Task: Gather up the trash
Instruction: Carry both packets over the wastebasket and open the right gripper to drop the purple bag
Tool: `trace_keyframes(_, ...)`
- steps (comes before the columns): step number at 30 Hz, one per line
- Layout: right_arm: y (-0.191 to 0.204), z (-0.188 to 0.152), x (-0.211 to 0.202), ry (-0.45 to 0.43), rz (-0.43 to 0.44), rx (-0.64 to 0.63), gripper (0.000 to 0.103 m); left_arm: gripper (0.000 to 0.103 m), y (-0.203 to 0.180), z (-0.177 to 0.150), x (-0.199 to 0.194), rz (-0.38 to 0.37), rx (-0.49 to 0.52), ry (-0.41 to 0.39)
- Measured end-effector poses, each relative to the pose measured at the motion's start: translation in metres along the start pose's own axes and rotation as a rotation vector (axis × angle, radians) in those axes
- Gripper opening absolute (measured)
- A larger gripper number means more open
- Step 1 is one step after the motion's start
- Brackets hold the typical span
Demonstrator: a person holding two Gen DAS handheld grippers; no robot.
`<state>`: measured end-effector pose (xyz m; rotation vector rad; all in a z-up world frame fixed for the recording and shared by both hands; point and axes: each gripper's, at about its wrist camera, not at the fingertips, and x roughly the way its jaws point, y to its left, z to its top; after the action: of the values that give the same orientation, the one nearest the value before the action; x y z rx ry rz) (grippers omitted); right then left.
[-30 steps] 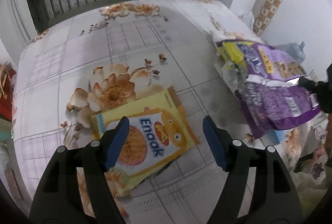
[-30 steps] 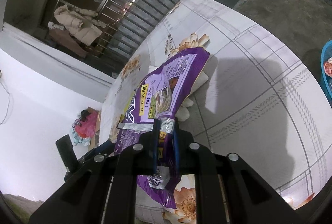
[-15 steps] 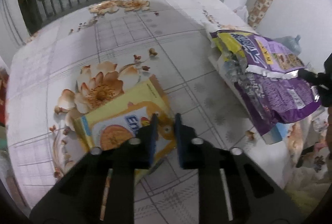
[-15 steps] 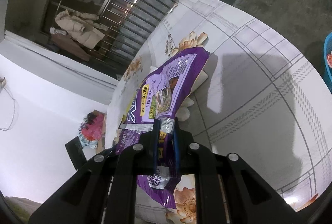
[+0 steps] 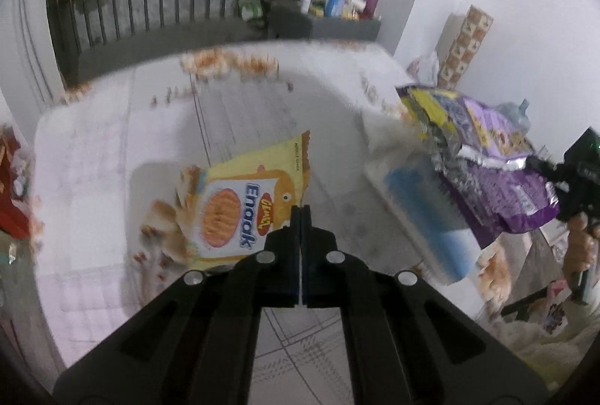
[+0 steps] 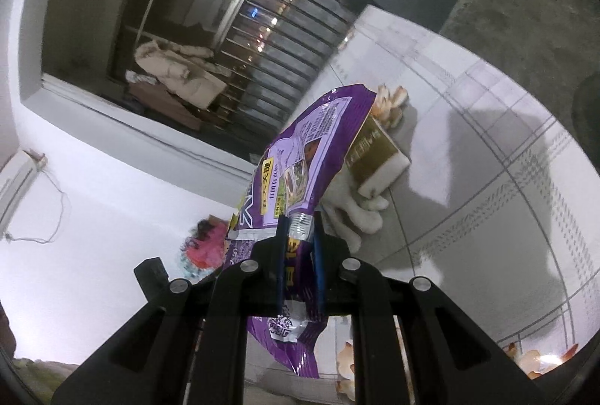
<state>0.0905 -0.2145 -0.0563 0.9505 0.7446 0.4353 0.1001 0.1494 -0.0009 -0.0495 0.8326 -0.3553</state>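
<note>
Floral-print tiling covers the big white desk point(image 5: 93, 180), and the whole left wrist view is smeared with motion blur. Nearest the lens, the left tool point(image 5: 300, 208) is seen pressed fully together, no gap left between the fingers, with the corner of the yellow Enaak snack packet point(image 5: 240, 206) pinched at the tips. That packet is spread out just ahead and to the left of the tool; whether it's lifted clear of the desk can't be told through the blur. Further right, a blue-and-white box point(image 5: 423, 213) is found at the desk edge, with the purple snack bag point(image 5: 498, 180) draped above it. The right tool point(image 6: 299, 221) is clamped on that bag's silvery sealed edge, fingers narrowed onto the foil, so the bag is held up in the air ahead of the tool, tilted. A gold-and-white box point(image 6: 375, 157) is tucked just behind the bag. Way at the back, a metal railing point(image 5: 150, 0) and a grey shelf point(image 5: 337, 26) with bottles can be made out.
</note>
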Motion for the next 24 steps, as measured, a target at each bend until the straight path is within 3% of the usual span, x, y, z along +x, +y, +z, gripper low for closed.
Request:
trace_keyframes(7,-0.004,0.009,-0.052,-0.149,-0.015,0.012,0.012,0.0,-0.033,0.047,-0.029,-0.076,0.085,-0.123)
trace_keyframes(11,-0.01,0.015,-0.109,-0.291,-0.074,0.019,0.012,0.0,-0.084,0.089,-0.023,-0.2,0.167,-0.162)
trace_keyframes(14,-0.017,0.015,-0.159,-0.414,-0.164,0.024,0.012,0.0,-0.131,0.111,-0.014,-0.3,0.232,-0.167)
trace_keyframes(19,-0.033,0.004,-0.233,-0.591,-0.373,0.057,0.012,0.0,-0.227,0.133,0.027,-0.459,0.336,-0.077)
trace_keyframes(24,-0.054,-0.008,-0.272,-0.676,-0.642,0.113,0.012,0.0,-0.327,0.129,0.082,-0.561,0.439,0.068)
